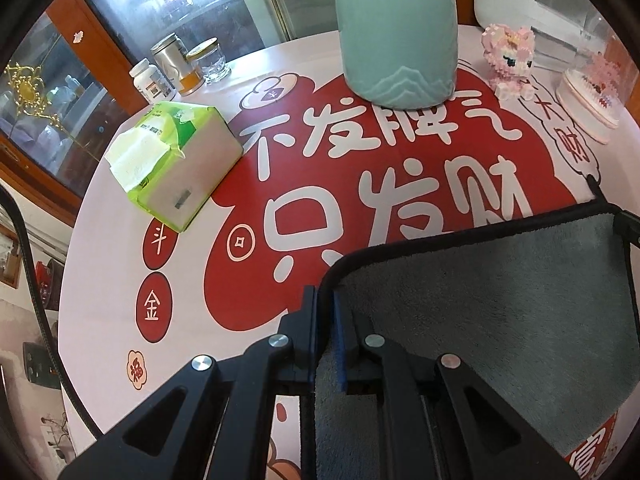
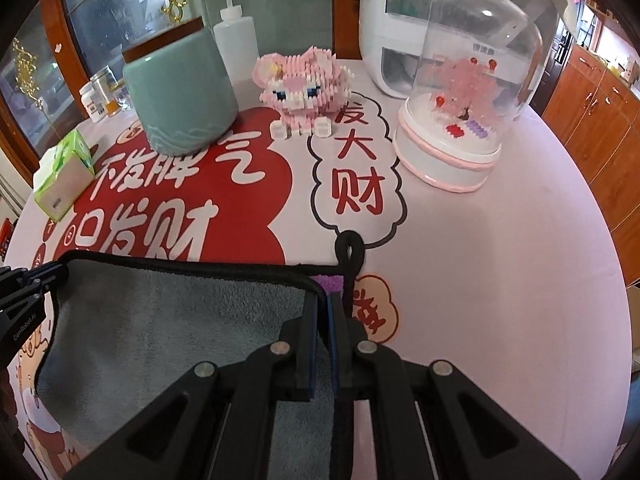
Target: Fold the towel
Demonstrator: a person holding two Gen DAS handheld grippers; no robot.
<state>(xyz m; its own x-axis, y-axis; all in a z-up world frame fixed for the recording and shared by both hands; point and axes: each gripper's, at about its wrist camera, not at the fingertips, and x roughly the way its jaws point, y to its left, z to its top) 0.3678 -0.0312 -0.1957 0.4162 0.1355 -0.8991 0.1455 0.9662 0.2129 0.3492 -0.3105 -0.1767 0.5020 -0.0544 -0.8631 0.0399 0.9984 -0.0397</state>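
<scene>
towel (image 1: 500, 300), grey plush with black piping, pinched taut by left claw (image 1: 325, 308) and right claw (image 2: 324, 312).

Table mat (image 2: 500, 240) – red cloud "不发脾气 只发财", bubble "发大财", left tool (image 2: 24, 304) – "GenRobot.AI"

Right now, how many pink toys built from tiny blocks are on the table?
2. The pink block cat sits behind the red lettering, right of the teal jar. The pink block tree stands inside the clear dome, farther right. Others may be hidden.
</scene>
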